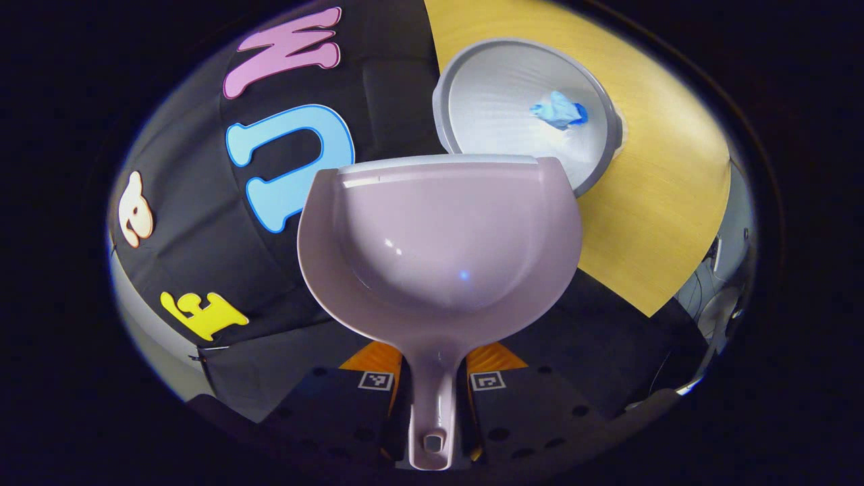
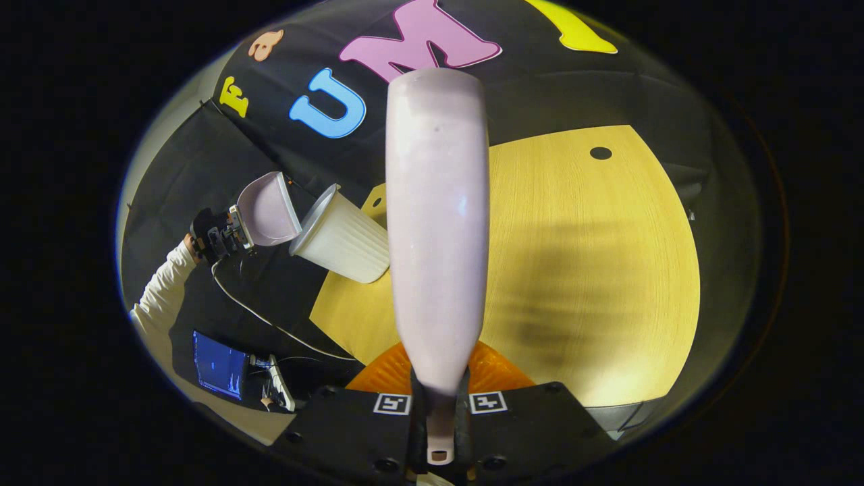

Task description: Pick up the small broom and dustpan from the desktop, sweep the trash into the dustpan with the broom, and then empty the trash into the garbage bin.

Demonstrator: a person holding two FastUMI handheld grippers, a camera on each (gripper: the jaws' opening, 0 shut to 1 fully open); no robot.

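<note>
Altogether one dustpan (image 1: 439, 236), one broom (image 2: 437, 223), one garbage bin (image 1: 526, 111) holding one blue scrap (image 1: 559, 110). Left gripper (image 1: 432, 388) clamps the dustpan's handle at bottom centre; right gripper (image 2: 439, 408) clamps the broom's handle likewise.

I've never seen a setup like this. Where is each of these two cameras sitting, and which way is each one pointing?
Left gripper view: rides on the left gripper, looking along the held dustpan into the garbage bin, where blue trash lies; its own fingers show at the bottom.
Right gripper view: rides on the right gripper, looking along the held broom over the desktop; its own fingers show, and a sleeve farther off.
Shared: dustpan, bin and desktop appear in both.
</note>
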